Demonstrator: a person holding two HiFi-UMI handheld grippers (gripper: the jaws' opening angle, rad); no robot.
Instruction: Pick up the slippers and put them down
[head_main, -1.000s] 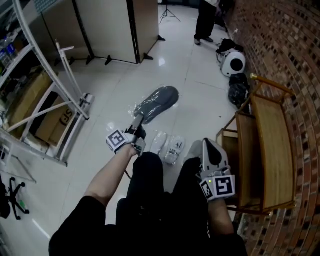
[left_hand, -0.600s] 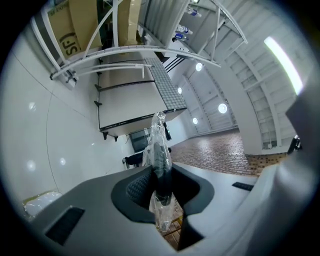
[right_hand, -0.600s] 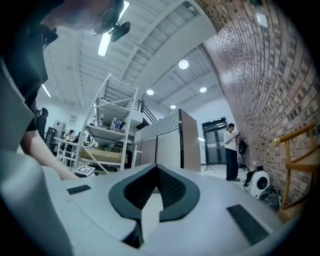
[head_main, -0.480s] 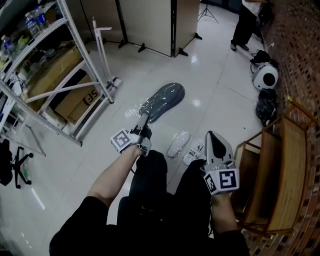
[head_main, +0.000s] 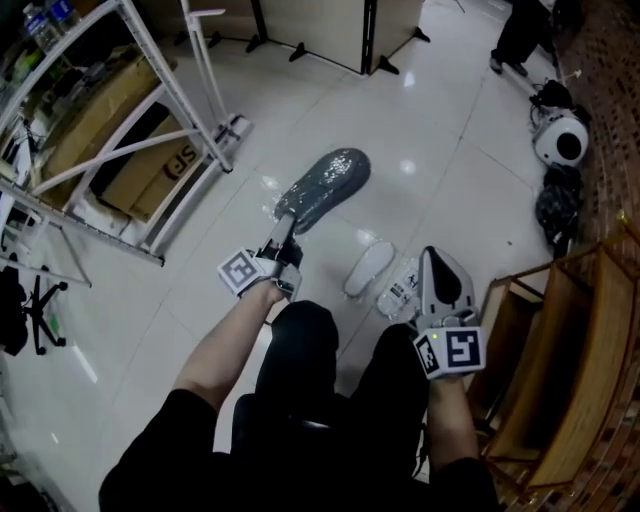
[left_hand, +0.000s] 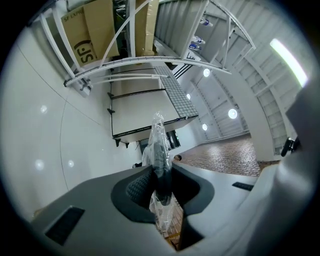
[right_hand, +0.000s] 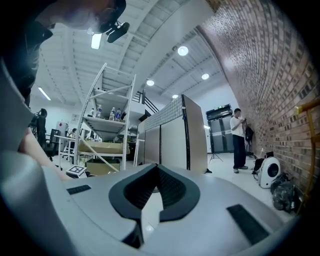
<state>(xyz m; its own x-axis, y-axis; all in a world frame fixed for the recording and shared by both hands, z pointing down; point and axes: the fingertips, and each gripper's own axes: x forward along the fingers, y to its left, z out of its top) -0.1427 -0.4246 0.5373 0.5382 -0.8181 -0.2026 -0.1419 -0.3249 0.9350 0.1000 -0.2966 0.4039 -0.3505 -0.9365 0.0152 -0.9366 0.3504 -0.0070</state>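
Lower right of the head view: right gripper (head_main: 432, 256), jaws closed together on nothing. Left of centre: left gripper (head_main: 284, 228) clamped on the end of a plastic-wrapped grey slipper (head_main: 322, 186) reaching toward upper centre. Between the two, on the glossy floor (head_main: 450, 170), two white wrapped slippers (head_main: 370, 268); farther off, white shelf frame (head_main: 150, 110) at upper left.

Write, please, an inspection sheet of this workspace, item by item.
Surface: glossy white tile floor.
Job's things: grey slipper in clear wrap, gripped at one end; two white wrapped slippers lying on the floor.
Clutter: black bag and white round device by the brick wall.
Grippers: left tongs shut on the grey slipper; right tongs shut, empty.
Cables: nothing seen.
Surroundings: white metal rack with cardboard boxes at left, wooden bench at right, a person standing far off.
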